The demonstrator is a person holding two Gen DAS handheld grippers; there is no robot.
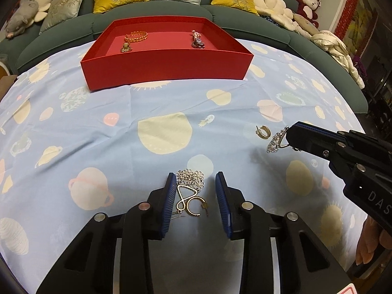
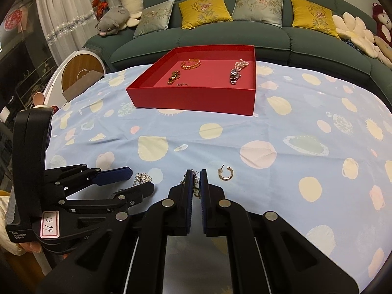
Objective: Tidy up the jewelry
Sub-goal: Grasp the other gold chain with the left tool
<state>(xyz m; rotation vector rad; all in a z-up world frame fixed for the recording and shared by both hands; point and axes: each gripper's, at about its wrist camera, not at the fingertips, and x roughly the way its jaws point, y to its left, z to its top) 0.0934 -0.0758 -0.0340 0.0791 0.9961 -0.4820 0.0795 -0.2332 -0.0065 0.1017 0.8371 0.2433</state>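
Red box (image 1: 166,69): open, on the far part of the cloth, just before the green sofa (image 2: 245,36).
Inside the box: gold bangle (image 1: 136,36) at far left, gold clasp piece (image 1: 125,47) just nearer; silver watch (image 1: 198,42) at right with a pink bead bracelet (image 2: 241,64) beyond it; a small ring (image 2: 183,84) near the front wall.
Cloth (image 1: 98,127): light blue, printed with pale planets, spread over the table.
Left gripper (image 1: 196,188): jaws apart, straddling a small heap at the near edge; the left pad looks to touch it, the right pad stands clear, so nothing is gripped.
Heap: silver flower earring (image 1: 191,177), gold looped pendant (image 1: 185,196), gold hoop (image 1: 194,207), tangled together on the cloth.
Right gripper (image 2: 196,183): clenched on a silver filigree earring (image 1: 278,139), which hangs from the tips, lifted off the cloth.
Gold half-hoop earring (image 1: 263,132): lying loose on the cloth, just left of the right gripper's tips.
Person: fingers (image 1: 372,242) at the near right edge.
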